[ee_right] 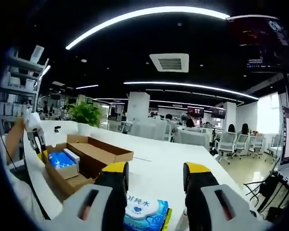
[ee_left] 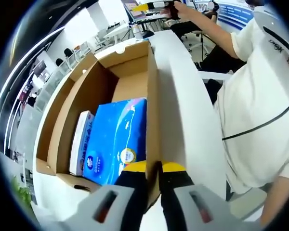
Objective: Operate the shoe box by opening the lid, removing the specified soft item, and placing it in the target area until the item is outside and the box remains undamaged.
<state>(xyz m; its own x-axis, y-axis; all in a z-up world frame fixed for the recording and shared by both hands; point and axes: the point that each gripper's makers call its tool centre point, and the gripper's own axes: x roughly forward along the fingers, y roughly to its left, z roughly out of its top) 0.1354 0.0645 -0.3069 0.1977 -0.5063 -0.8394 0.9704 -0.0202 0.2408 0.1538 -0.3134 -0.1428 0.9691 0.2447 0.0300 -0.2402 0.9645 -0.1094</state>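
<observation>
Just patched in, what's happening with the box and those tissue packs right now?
The cardboard box sits open on the white table. The left gripper is pinching the box's side wall. A blue tissue pack lies inside. The right gripper is open above a wet-wipe pack already out on the table.

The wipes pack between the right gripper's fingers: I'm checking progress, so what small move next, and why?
Probably lower the wipes pack to the white table and release. It is already outside the open box, between the right gripper's fingers, while the left gripper pinches the box wall, steadying it.
</observation>
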